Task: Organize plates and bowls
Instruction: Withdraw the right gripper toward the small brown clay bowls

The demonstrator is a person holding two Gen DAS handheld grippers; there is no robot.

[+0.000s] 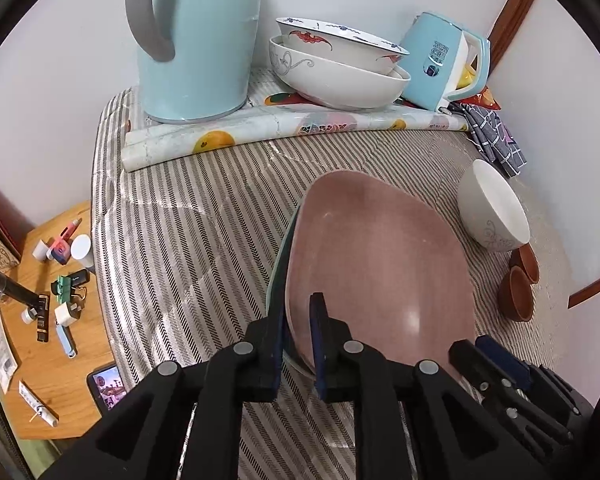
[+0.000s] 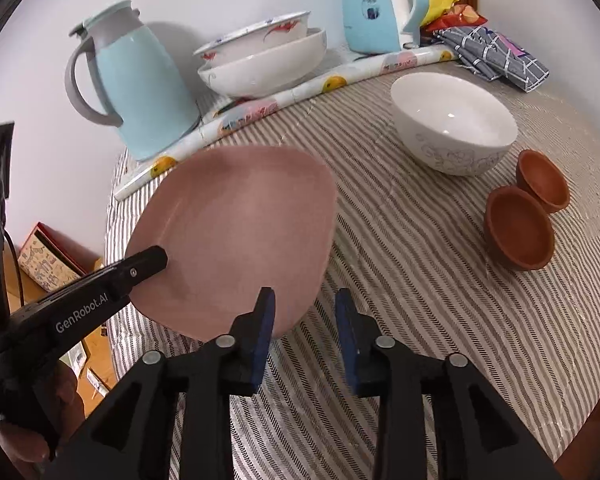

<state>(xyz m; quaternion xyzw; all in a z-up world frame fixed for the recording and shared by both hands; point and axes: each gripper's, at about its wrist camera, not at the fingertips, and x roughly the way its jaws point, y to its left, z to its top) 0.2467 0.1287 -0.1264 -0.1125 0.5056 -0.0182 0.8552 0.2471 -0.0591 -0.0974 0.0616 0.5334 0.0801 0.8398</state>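
Left tongs: my left tongs (image 1: 298, 332) pinch the near rim of the pink plate (image 1: 380, 264), one pad above and one below.
Plate: tilted above the striped table (image 1: 188, 240); a green edge shows under its left side in the left wrist view, and I cannot tell whether that is a second plate.
Right tongs: my right tongs (image 2: 305, 334) are spread and hold nothing, just beside the plate's near edge.
Nearby: a white bowl (image 2: 454, 122) stands right of the plate, two small brown clay bowls (image 2: 526, 210) touching each other beyond it.
Back row: a pale blue jug (image 2: 140, 84), two stacked bowls (image 2: 264, 54), a blue kettle (image 2: 380, 8) and a rolled sheet printed with oranges (image 2: 284, 100) along the wall; a folded checked cloth (image 2: 496, 58) at the corner.
Writing: "GenRobot.AI" on the left tongs' arm in the right wrist view; the kettle's print is too small to read.
Side: a wooden stand (image 1: 48, 344) left of the table holds a phone (image 1: 106, 386) and small clutter.
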